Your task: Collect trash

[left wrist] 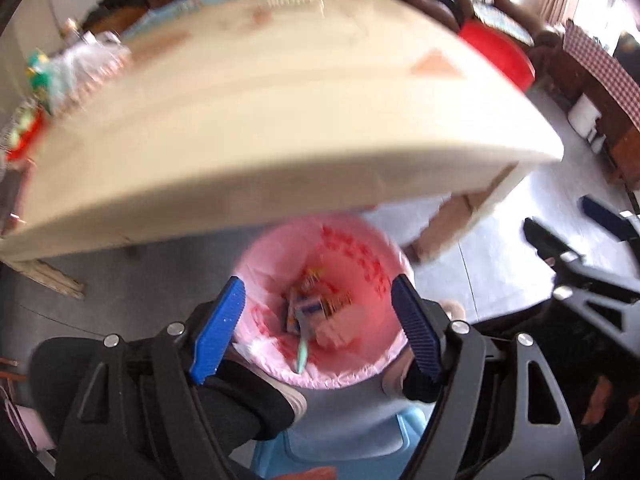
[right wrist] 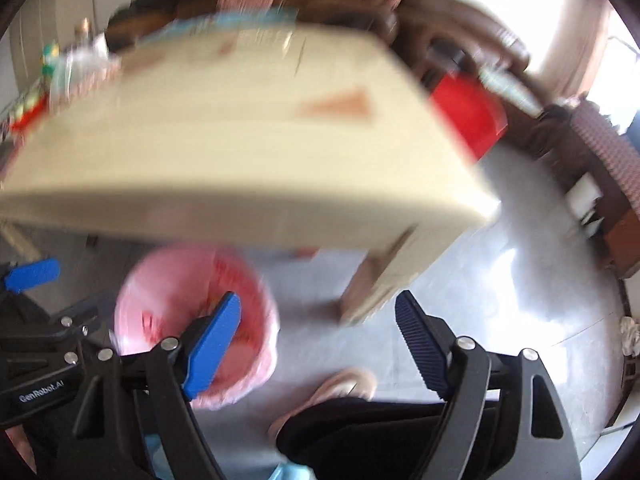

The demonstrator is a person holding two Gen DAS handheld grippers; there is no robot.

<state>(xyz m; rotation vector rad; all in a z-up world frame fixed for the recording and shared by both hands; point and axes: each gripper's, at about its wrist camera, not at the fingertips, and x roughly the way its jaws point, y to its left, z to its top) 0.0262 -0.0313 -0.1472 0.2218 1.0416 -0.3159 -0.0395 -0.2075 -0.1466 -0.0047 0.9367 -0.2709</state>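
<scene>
left hand-held gripper (left wrist: 318, 316) wide apart, empty, directly above pink-lined bin (left wrist: 360, 376)

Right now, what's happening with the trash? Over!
Left gripper open over pink-lined bin. Right gripper open, empty. Wrappers in bin. Table beside, nothing blocking.

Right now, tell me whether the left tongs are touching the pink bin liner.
Cannot tell. In the left wrist view the left tongs stand open over the pink bin liner, fingertips overlapping its rim, but blur hides any gap or contact there.
</scene>
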